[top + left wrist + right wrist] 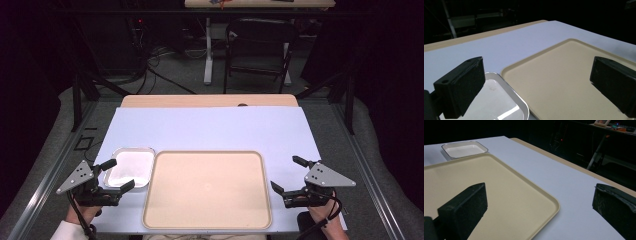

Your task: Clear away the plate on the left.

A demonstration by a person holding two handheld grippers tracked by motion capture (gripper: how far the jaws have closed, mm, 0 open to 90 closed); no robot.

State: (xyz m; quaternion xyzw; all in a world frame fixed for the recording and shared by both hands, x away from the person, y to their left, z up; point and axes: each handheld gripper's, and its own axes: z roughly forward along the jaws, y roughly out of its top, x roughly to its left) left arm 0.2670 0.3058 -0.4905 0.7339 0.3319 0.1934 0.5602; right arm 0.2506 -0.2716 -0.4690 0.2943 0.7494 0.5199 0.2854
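Both grippers, left gripper (pixel 118 174) and right gripper (pixel 289 174), are hovering released, flanking the flat beige plastic tray (pixel 207 190) beside the small white rectangular dish (pixel 131 167).

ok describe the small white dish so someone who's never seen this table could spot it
Start at the large beige rectangular tray near the front of the table's pale sheet. Touching its left edge sits the small white rectangular dish, beside the left tongs. It's far smaller than the tray, white and shiny-rimmed.
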